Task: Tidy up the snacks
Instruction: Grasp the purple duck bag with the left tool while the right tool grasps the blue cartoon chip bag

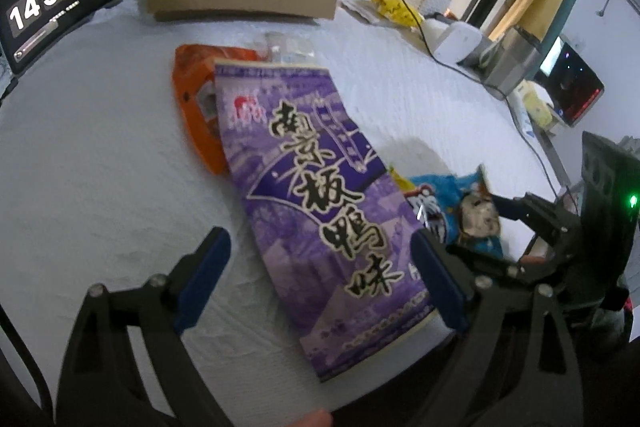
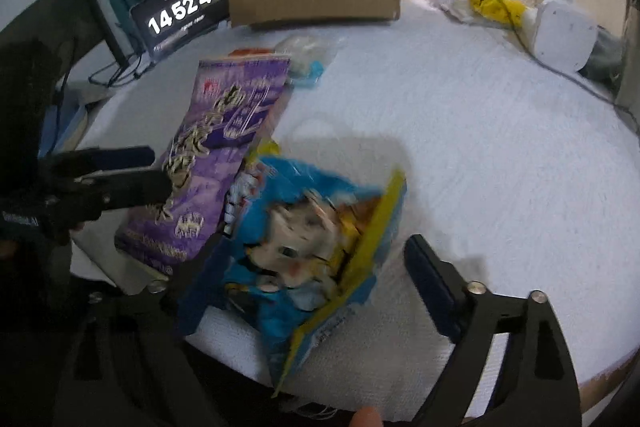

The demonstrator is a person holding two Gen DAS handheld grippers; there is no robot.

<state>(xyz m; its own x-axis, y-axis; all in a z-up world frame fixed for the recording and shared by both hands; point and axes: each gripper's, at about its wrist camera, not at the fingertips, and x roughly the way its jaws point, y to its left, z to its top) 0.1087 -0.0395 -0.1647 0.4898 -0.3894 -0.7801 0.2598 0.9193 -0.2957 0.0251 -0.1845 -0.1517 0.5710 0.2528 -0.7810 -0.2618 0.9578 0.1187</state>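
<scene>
The left gripper (image 1: 320, 279) is hovering with jaws apart around the purple snack bag (image 1: 316, 195) lying flat on the white tablecloth (image 1: 100, 167). The right gripper (image 2: 316, 279), also spread wide, is straddling the blue snack bag (image 2: 304, 247) beside it. Both bags are slick and overlapping, so either may slip or drag its neighbour.

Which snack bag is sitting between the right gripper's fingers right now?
The blue cartoon bag, between the right gripper's open fingers. The purple bag and orange bag lie farther left.
</scene>
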